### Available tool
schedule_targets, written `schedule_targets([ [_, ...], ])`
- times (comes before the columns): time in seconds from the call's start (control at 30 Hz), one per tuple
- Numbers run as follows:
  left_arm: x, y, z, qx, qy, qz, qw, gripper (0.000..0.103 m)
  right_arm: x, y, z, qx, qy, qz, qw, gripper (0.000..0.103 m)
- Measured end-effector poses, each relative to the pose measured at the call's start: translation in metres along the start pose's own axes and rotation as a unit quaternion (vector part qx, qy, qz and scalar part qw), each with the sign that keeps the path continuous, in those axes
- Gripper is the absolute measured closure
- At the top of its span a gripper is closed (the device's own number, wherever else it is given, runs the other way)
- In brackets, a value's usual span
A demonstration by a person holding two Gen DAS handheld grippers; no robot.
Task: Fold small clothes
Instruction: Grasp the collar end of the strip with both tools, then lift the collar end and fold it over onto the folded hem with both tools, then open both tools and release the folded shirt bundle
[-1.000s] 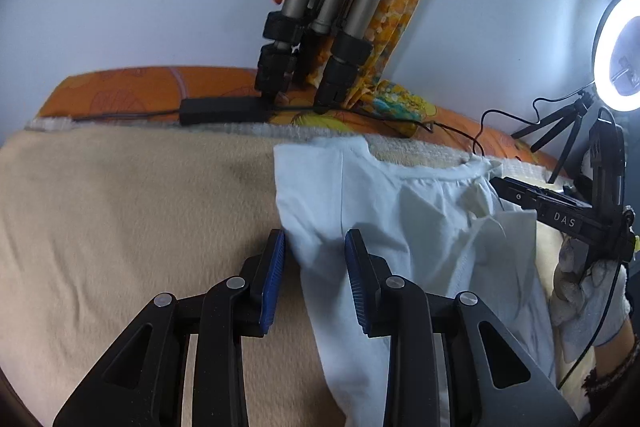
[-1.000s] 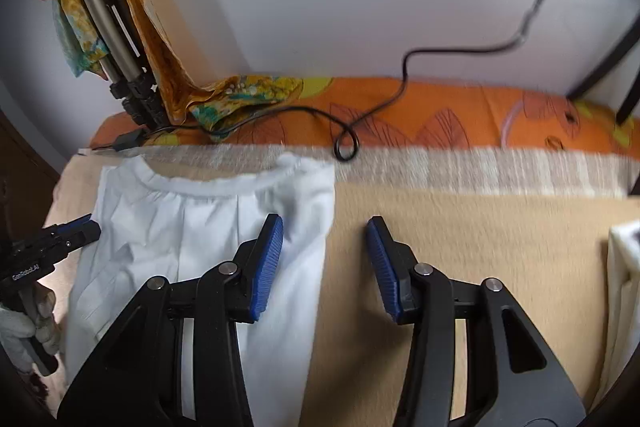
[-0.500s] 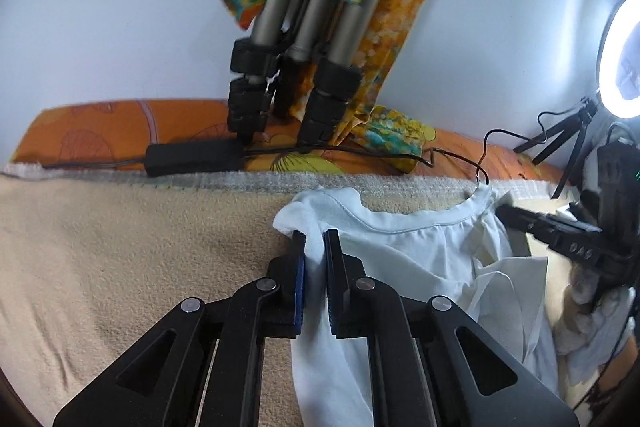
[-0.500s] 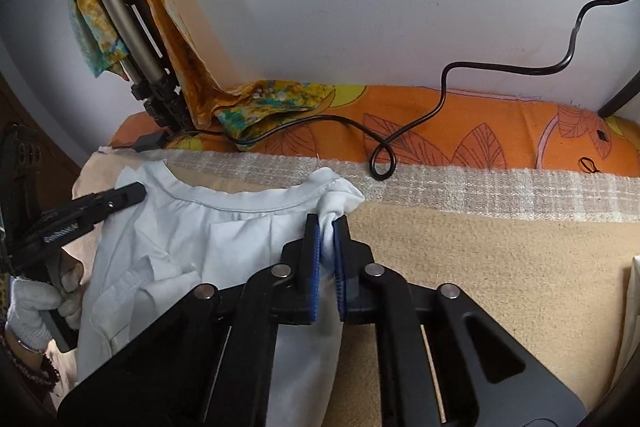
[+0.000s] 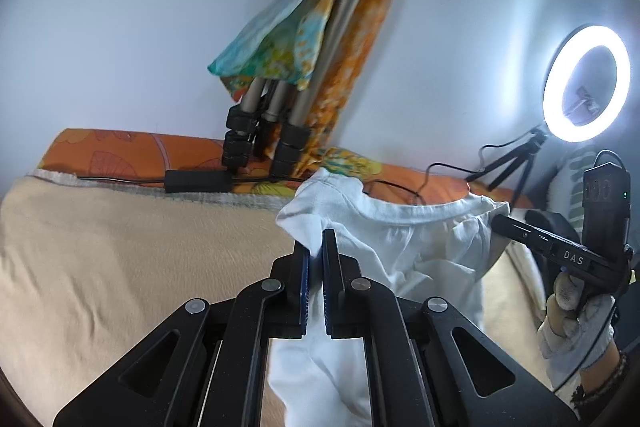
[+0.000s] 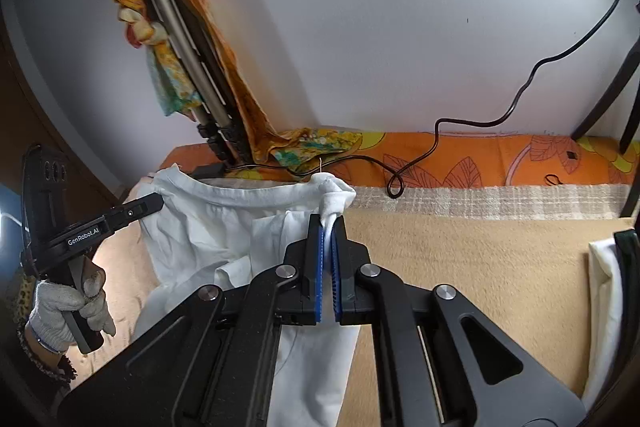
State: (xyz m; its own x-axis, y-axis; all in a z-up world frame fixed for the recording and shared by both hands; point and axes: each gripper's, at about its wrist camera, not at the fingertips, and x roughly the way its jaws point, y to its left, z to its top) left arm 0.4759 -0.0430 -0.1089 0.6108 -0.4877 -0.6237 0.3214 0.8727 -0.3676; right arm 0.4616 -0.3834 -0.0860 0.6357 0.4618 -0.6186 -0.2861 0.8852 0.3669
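Observation:
A small white garment hangs between both grippers, lifted off the beige blanket. My left gripper is shut on its left top corner. My right gripper is shut on its right top corner. The garment sags between them with its hemmed edge stretched across the top. Each gripper shows in the other's view: the right one at the garment's far corner, the left one likewise.
A folded tripod draped in patterned cloth leans on the wall behind. A lit ring light stands at the right. Black cables lie on the orange bedding. A white folded item lies at the right edge.
Both grippers went from open beside the flat garment to shut on its top corners. They have since raised it off the blanket.

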Motion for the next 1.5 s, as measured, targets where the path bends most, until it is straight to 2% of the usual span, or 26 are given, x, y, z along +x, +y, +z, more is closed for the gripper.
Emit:
schedule_targets([
  [0.27, -0.053, -0.022, -0.021, 0.023, -0.011, -0.002, 0.9997, 0.099, -0.055, 0.023, -0.022, -0.02, -0.006, 0.008, 1.0, 0.098],
  [0.67, -0.112, -0.045, -0.081, 0.059, -0.003, 0.002, 0.9983, 0.099, -0.125, 0.06, -0.096, -0.067, 0.008, -0.009, 0.998, 0.098],
  [0.83, -0.129, -0.053, -0.12, 0.093, 0.018, 0.015, 0.9954, 0.099, -0.146, 0.075, -0.131, -0.075, 0.008, -0.01, 0.997, 0.098],
  [0.97, -0.135, -0.045, -0.148, 0.083, 0.037, 0.016, 0.9957, 0.099, -0.156, 0.084, -0.161, -0.08, 0.009, -0.014, 0.997, 0.098],
  [1.2, -0.141, -0.046, -0.198, 0.102, 0.071, 0.017, 0.9921, 0.099, -0.167, 0.109, -0.209, -0.135, 0.007, -0.054, 0.989, 0.098],
  [1.37, -0.152, -0.045, -0.216, 0.104, 0.083, 0.02, 0.9909, 0.099, -0.176, 0.117, -0.23, -0.164, 0.003, -0.081, 0.983, 0.098],
  [1.5, -0.171, -0.038, -0.221, 0.088, 0.085, 0.009, 0.9924, 0.099, -0.192, 0.11, -0.24, -0.14, 0.01, -0.068, 0.988, 0.098],
])
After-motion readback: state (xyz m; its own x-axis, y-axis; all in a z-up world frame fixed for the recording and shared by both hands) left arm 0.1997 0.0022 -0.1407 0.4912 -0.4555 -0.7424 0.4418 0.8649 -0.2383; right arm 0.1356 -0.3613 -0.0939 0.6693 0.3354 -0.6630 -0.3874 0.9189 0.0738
